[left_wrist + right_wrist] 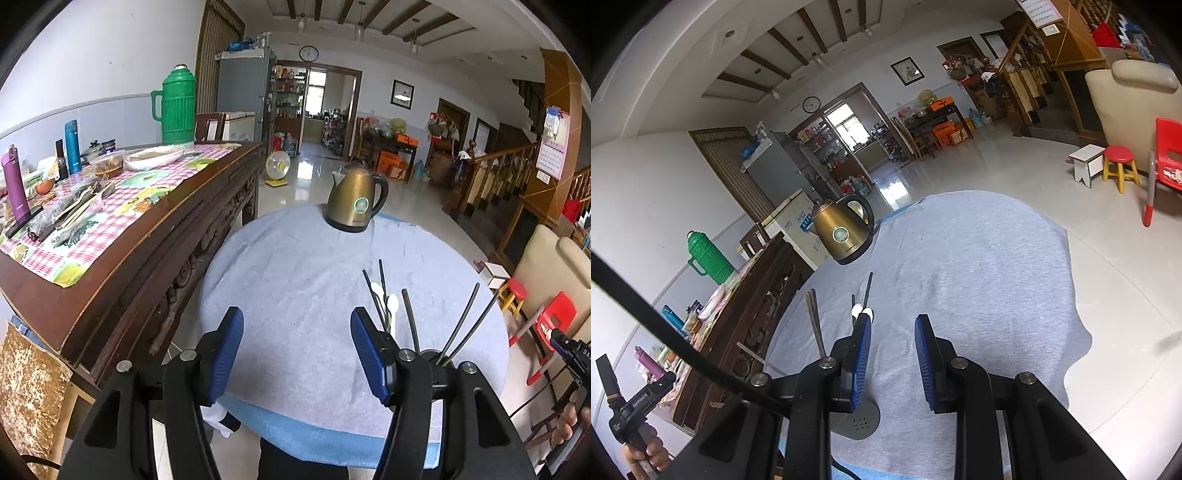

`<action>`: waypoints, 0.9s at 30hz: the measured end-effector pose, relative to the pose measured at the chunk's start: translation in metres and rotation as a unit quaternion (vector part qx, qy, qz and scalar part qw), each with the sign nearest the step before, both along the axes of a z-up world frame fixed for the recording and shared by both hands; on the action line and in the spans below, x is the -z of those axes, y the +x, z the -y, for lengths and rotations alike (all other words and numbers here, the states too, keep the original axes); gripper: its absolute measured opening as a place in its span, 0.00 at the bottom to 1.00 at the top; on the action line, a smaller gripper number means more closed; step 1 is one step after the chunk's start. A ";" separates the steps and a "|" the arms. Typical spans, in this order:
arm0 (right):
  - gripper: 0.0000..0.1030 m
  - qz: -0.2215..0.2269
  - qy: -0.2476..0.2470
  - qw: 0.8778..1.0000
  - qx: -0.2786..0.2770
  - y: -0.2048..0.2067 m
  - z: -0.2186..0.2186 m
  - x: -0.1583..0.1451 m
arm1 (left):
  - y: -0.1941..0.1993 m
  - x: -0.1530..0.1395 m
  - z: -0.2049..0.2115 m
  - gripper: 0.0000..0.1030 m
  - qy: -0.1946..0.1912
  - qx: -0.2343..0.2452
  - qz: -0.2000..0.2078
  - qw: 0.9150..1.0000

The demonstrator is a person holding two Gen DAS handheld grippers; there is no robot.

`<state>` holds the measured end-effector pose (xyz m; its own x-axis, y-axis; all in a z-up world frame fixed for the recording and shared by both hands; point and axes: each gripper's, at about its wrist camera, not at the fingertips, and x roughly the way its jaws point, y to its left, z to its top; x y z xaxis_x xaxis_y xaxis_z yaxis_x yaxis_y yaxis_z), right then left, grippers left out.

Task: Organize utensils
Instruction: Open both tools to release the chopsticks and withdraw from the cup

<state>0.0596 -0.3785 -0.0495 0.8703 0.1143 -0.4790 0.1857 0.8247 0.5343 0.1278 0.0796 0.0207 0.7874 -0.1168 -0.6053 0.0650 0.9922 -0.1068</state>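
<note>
Pale blue towel (295,266) covers the round tabletop, a brass kettle (356,201) at its far edge. Left gripper (297,354) fingers spread over bare cloth; right gripper (892,363) fingers narrowly parted, empty. Black chopsticks (410,317) and white spoons (392,303) stand in a holder (858,419) between them.

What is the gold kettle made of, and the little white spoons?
The kettle looks like metal with a brushed bronze-gold finish, since its body shows a soft sheen; its black handle and base look like plastic. The white spoons look like smooth, matte plastic, though from here ceramic can't be ruled out.
</note>
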 end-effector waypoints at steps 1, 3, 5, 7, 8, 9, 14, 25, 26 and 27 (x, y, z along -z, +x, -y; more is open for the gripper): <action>0.26 0.000 0.000 1.000 0.000 0.002 0.000 0.000 | 0.001 0.001 0.000 0.61 0.000 -0.001 -0.002 1.000; 0.26 -0.002 0.003 1.000 0.001 0.002 0.002 0.001 | 0.003 0.003 -0.001 0.61 0.000 -0.002 -0.007 1.000; 0.26 -0.004 0.005 1.000 0.003 0.003 0.004 0.003 | 0.005 0.006 -0.001 0.62 -0.001 -0.004 -0.010 1.000; 0.26 -0.008 0.006 1.000 0.004 0.004 0.004 0.006 | 0.006 0.010 -0.002 0.62 -0.001 -0.006 -0.014 1.000; 0.26 -0.011 0.007 1.000 0.004 0.005 0.004 0.009 | 0.008 0.013 -0.002 0.62 0.000 -0.007 -0.017 1.000; 0.26 -0.014 0.008 1.000 0.004 0.006 0.005 0.011 | 0.009 0.015 -0.002 0.62 0.001 -0.008 -0.019 1.000; 0.26 -0.031 0.017 0.999 0.002 0.013 0.004 0.025 | 0.018 0.031 -0.001 0.62 0.004 -0.012 -0.040 0.999; 0.26 -0.068 0.022 0.997 0.007 0.031 0.007 0.054 | 0.043 0.066 -0.002 0.62 0.007 -0.018 -0.082 0.996; 0.26 -0.072 0.024 0.997 0.008 0.034 0.008 0.058 | 0.045 0.070 -0.003 0.62 0.007 -0.019 -0.086 0.996; 0.26 -0.076 0.025 0.997 0.008 0.036 0.009 0.061 | 0.048 0.074 -0.004 0.62 0.007 -0.020 -0.090 0.996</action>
<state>0.0960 -0.3870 -0.1108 0.7896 0.1277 -0.6002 0.2816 0.7936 0.5393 0.1762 0.0835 -0.0529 0.6697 -0.0779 -0.7385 0.0058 0.9950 -0.0996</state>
